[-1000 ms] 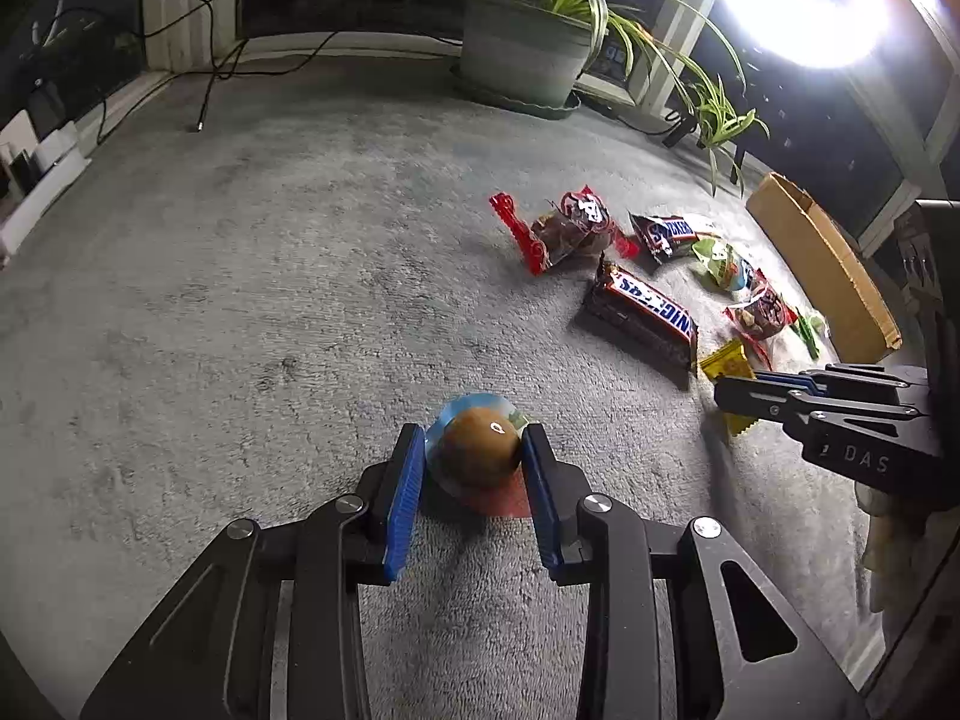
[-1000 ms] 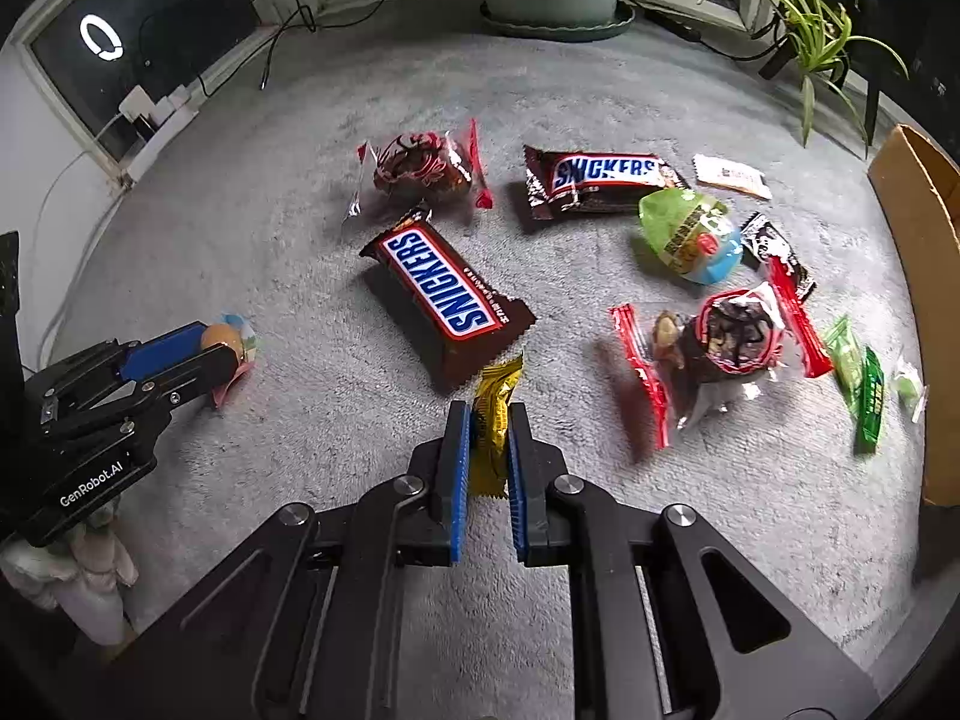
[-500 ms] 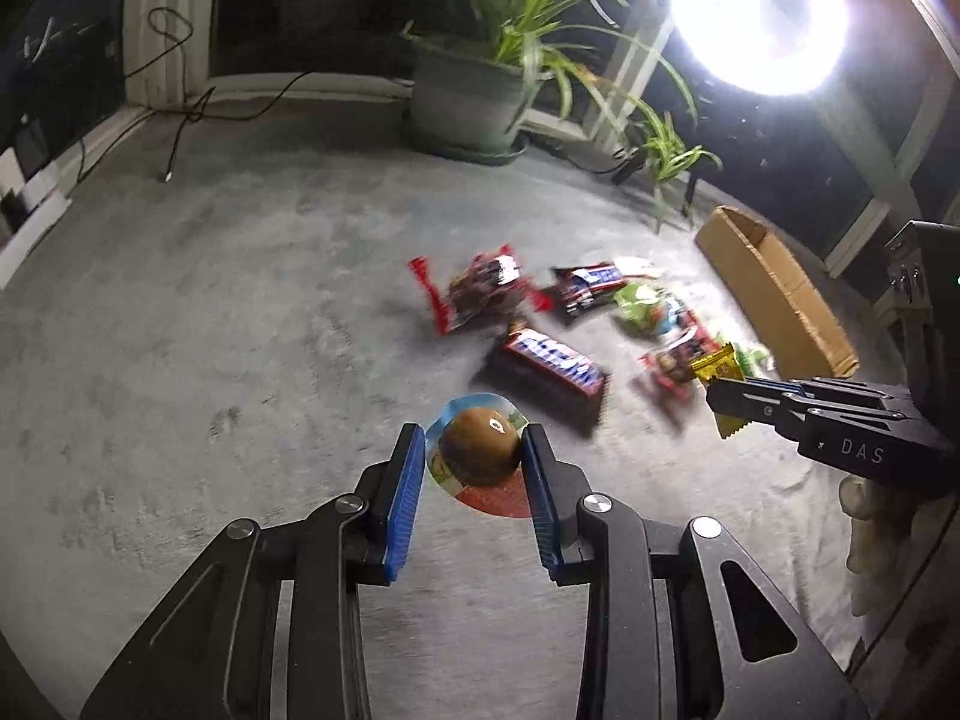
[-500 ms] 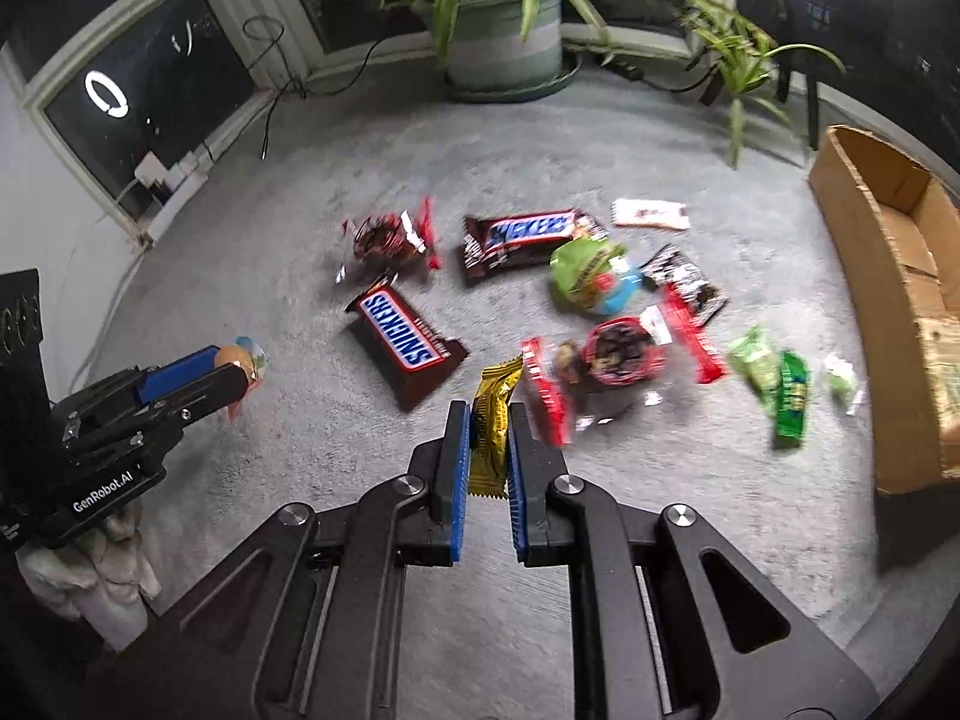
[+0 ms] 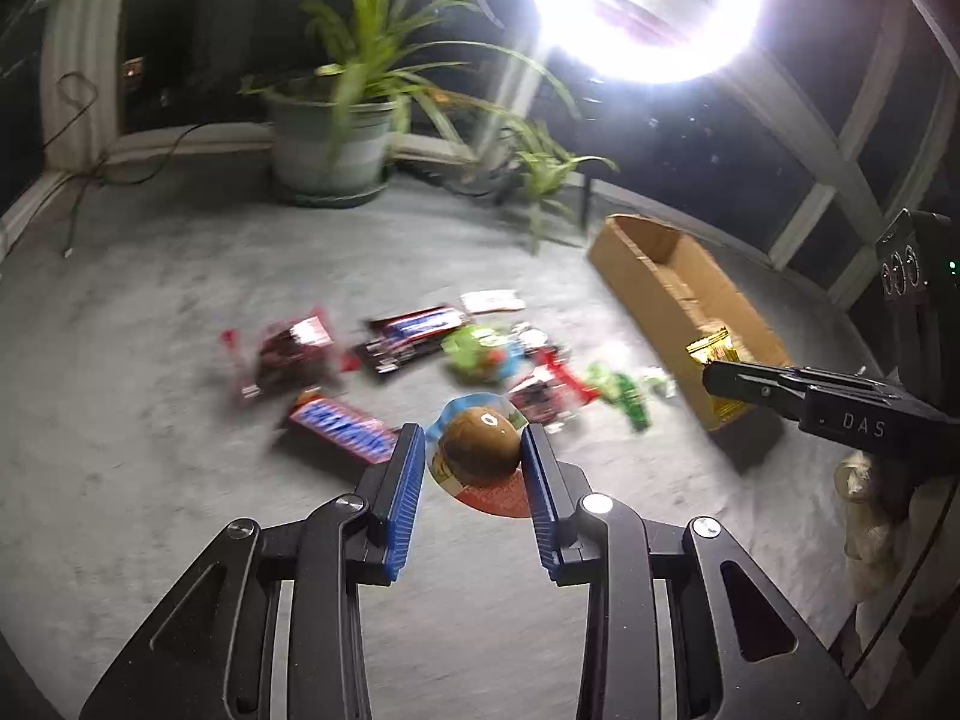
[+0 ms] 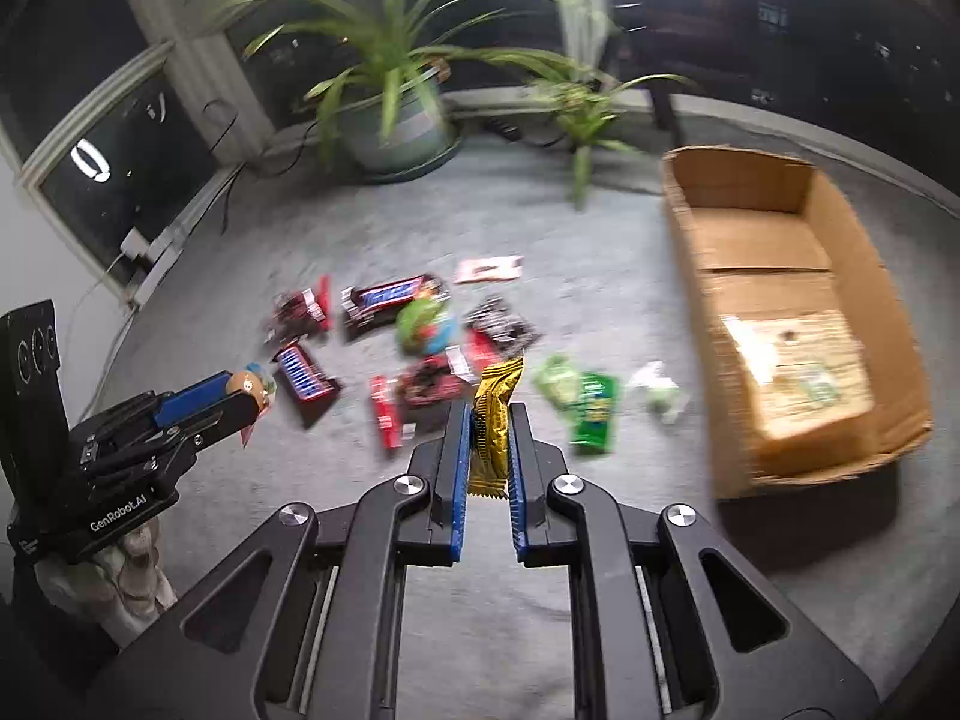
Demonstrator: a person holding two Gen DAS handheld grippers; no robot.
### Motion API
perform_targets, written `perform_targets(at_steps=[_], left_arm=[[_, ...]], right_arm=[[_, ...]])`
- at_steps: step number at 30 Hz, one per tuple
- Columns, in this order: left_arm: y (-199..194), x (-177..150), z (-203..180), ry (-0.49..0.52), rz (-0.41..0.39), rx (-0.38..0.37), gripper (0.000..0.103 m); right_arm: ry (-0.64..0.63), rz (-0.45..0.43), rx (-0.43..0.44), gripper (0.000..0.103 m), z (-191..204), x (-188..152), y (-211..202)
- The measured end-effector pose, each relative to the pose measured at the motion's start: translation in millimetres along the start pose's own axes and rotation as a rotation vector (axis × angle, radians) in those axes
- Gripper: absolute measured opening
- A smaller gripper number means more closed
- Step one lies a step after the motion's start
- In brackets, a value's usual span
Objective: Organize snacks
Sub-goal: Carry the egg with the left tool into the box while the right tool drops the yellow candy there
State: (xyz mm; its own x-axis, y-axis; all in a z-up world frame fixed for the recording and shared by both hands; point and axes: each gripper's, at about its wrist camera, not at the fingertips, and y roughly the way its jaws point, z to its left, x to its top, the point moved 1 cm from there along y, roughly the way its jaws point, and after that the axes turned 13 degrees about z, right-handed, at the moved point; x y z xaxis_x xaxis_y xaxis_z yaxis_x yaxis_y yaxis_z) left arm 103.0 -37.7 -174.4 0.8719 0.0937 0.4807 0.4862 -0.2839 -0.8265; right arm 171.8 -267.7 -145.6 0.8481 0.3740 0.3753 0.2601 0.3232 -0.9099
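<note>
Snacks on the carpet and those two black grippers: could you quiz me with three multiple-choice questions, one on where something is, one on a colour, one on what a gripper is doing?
1. Where does the cardboard box sit in the right wrist view?
A. Right of the scattered snacks
B. Left of the snacks
C. On top of the plant pot

2. What colour is the packet in the right gripper?
A. Purple
B. Yellow
C. White

3. What is the left gripper doing?
A. Standing open and empty
B. Gripping a brown egg-shaped sweet
C. Pressing on the box

Answers:
1. A: the box lies on the carpet to the right of the wrappers.
2. B: a yellow wrapper shows between the blue pads.
3. B: both pads press on the brown egg's sides.
</note>
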Motion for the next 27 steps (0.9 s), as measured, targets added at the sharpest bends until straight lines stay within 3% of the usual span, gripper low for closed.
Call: perform_targets(at_steps=[10, 18, 27], left_arm=[[21, 33, -82, 0.067, -0.033, -0.055, 0.031], [51, 57, -148, 0.117, -0.034, -0.104, 0.031], [89, 71, -202, 0.174, 0.005, -0.12, 0.031]], right_arm=[[0.063, -0.043, -0.073, 0.011, -97, 3, -35], [0.103, -0.033, -0.102, 0.011, -157, 9, -35], [0.127, -0.003, -0.11, 0.011, -192, 10, -26]])
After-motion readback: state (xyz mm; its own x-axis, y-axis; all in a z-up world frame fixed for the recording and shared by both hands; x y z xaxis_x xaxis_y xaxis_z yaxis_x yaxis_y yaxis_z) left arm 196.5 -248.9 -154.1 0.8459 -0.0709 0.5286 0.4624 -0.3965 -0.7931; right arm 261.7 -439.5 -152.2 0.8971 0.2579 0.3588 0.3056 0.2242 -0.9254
